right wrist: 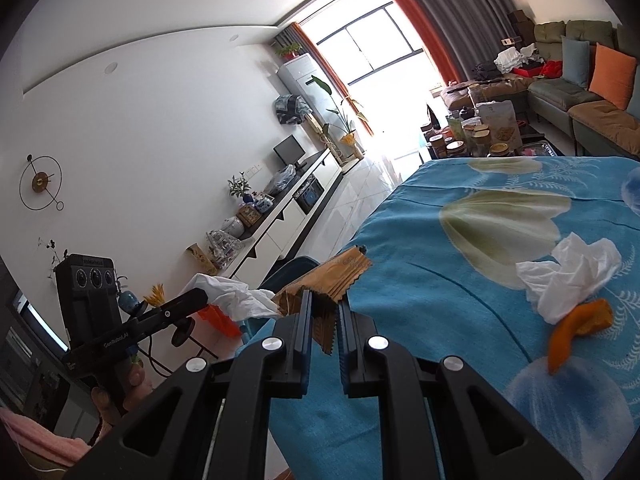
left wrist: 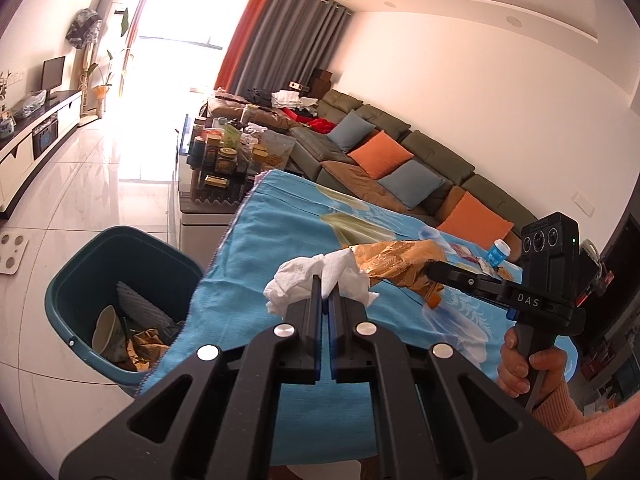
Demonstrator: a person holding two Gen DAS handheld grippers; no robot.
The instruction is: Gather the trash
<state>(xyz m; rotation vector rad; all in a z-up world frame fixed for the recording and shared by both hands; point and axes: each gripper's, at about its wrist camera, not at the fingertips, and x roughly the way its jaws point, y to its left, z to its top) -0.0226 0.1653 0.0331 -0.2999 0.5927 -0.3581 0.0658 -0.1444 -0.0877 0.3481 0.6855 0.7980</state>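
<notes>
My left gripper (left wrist: 329,286) is shut on a crumpled white tissue (left wrist: 320,280), held above the blue flowered tablecloth (left wrist: 288,232) near its left edge. It also shows in the right wrist view (right wrist: 240,300). My right gripper (right wrist: 325,300) is shut on a gold snack wrapper (right wrist: 332,276), also in the left wrist view (left wrist: 400,258). The teal trash bin (left wrist: 80,280) stands on the floor left of the table and holds a paper bowl and wrappers. A second white tissue (right wrist: 568,276) and an orange peel (right wrist: 580,328) lie on the cloth.
A small blue-capped bottle (left wrist: 498,252) and packets sit at the table's far right. A cluttered coffee table (left wrist: 228,152) and a sofa (left wrist: 400,152) stand beyond. A TV cabinet (right wrist: 288,216) runs along the wall. A white scale (left wrist: 12,252) lies on the floor.
</notes>
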